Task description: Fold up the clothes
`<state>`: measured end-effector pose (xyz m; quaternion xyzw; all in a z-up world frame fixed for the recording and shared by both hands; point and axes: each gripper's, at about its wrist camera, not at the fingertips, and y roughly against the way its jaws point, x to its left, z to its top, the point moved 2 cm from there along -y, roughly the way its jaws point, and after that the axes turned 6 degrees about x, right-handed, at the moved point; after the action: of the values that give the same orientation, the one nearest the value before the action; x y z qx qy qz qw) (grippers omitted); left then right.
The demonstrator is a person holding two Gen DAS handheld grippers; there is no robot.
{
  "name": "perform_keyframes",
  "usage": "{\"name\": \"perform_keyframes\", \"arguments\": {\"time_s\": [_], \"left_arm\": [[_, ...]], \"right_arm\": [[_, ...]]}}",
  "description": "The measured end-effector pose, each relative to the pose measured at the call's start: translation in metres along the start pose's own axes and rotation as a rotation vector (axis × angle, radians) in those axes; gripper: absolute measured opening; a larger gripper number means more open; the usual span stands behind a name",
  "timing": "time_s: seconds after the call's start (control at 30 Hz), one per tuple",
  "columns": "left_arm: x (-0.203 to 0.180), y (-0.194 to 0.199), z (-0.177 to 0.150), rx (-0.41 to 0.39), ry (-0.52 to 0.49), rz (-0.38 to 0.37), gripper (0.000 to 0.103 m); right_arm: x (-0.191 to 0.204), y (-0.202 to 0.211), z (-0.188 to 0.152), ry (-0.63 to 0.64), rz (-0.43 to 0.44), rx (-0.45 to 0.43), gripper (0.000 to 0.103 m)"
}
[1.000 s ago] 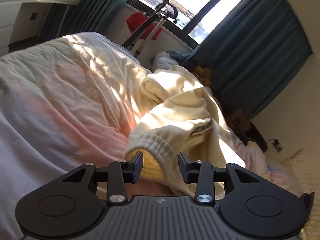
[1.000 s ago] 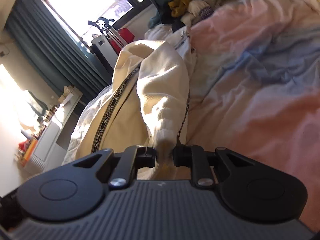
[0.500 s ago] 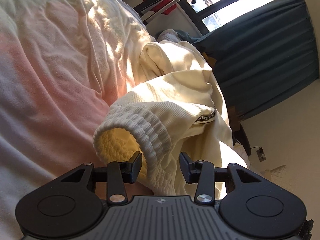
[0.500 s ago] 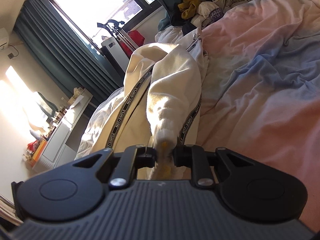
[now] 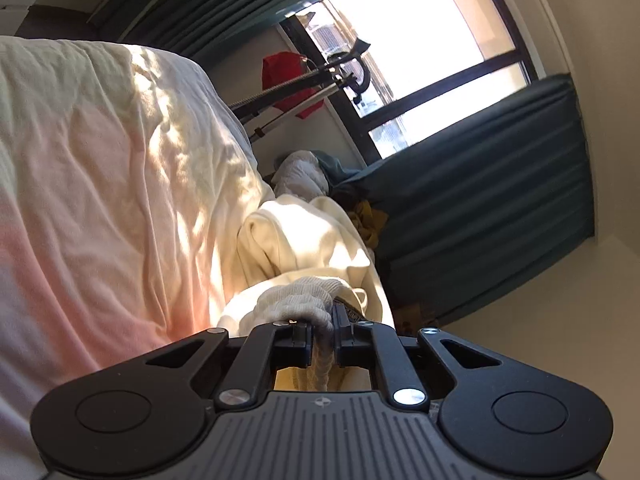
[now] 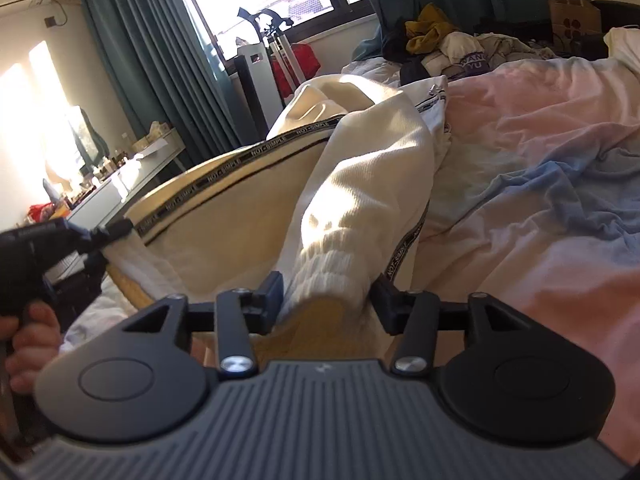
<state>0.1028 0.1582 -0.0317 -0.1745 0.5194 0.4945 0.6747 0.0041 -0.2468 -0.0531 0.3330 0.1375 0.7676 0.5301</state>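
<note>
A cream sweatshirt (image 6: 368, 184) with black lettered tape along its seams lies on the bed and is partly lifted. My left gripper (image 5: 323, 340) is shut on one ribbed cuff (image 5: 304, 300). It also shows at the left of the right wrist view (image 6: 116, 228), pinching the garment's edge. My right gripper (image 6: 328, 300) is open, its jaws wide apart, with the other ribbed cuff (image 6: 332, 276) lying loose between them.
The bed has a rumpled pink and blue sheet (image 6: 540, 184). A pile of clothes (image 6: 440, 44) sits at its far side. A window (image 5: 400, 40), dark teal curtains (image 5: 500, 208), a metal stand (image 5: 304, 84) and a cluttered sideboard (image 6: 120, 176) surround the bed.
My left gripper has closed on the cuff that lay between its open jaws. My right gripper has opened and let go of its cuff. Both views have swung.
</note>
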Motion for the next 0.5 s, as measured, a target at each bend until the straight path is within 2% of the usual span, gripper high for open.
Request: {"name": "perform_keyframes", "arguments": {"time_s": [0.03,0.2,0.27,0.37,0.47,0.5], "left_arm": [[0.006,0.001,0.010,-0.012,0.042,-0.004,0.010],[0.048,-0.009,0.051,-0.047,0.222,0.036,0.009],[0.065,-0.018,0.061,-0.045,0.257,0.070,0.009],[0.091,-0.027,0.069,-0.056,0.317,0.098,0.009],[0.107,-0.033,0.071,-0.051,0.378,0.085,0.009],[0.109,-0.034,0.073,-0.048,0.388,0.075,0.009]], "right_arm": [[0.004,-0.001,-0.001,0.026,0.006,0.004,0.069],[0.030,-0.009,-0.014,0.212,0.013,0.031,0.068],[0.040,-0.013,-0.021,0.292,0.009,0.047,0.068],[0.046,-0.027,-0.030,0.346,-0.035,0.091,0.068],[0.052,-0.041,-0.038,0.398,-0.080,0.135,0.068],[0.053,-0.042,-0.037,0.402,-0.091,0.121,0.068]]}}
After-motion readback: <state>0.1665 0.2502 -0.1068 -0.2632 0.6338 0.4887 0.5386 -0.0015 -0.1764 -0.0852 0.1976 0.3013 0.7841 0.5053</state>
